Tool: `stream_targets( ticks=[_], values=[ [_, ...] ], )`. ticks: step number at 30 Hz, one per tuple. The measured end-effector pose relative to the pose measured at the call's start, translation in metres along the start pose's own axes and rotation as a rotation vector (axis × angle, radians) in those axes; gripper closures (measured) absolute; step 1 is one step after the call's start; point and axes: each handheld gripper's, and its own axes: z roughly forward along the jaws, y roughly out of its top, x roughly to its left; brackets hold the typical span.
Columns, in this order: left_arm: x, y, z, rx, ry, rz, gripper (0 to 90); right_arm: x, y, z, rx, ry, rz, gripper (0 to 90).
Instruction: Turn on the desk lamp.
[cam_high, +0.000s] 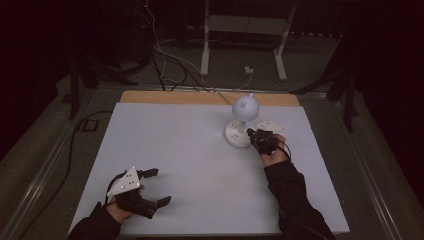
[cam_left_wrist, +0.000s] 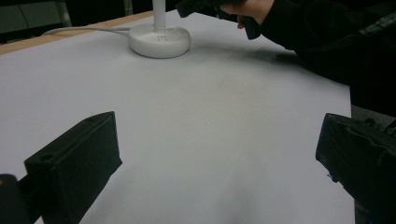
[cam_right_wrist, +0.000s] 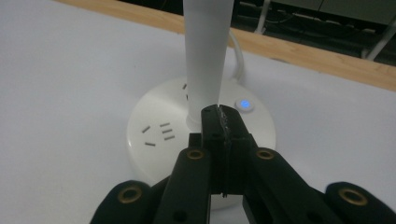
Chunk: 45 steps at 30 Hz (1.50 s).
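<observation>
Down at the lower left of the high view the left gripper (cam_high: 153, 186) rests on the white table (cam_high: 190, 165), jaws spread wide with nothing between them; its own view shows bare sheet between the two black pads.

Farther up, right of centre, the right gripper (cam_high: 251, 134) has its jaws pressed together, empty, tips at the lamp (cam_high: 243, 122). In the right gripper view those closed tips (cam_right_wrist: 219, 112) sit over the round base (cam_right_wrist: 154, 135), right at the foot of the stem (cam_right_wrist: 208, 51) and just left of the lit blue button (cam_right_wrist: 243, 104). Whether they touch the base I can't tell.

My guess is the button is the target. From here the tips could miss it and press bare plastic. A shove against the stem could tip the lamp, top-heavy as it looks, or slide it toward the wooden edge (cam_high: 210, 97) at the top of the table, where its cord (cam_right_wrist: 239, 56) trails off.
</observation>
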Motion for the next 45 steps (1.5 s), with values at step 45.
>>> stream_targets(
  ticks=[45],
  values=[
    [0.000,0.000,0.000,0.002,-0.001,0.002,0.3,0.001,-0.015,0.015,0.037,-0.013,-0.016,90.0]
  ],
)
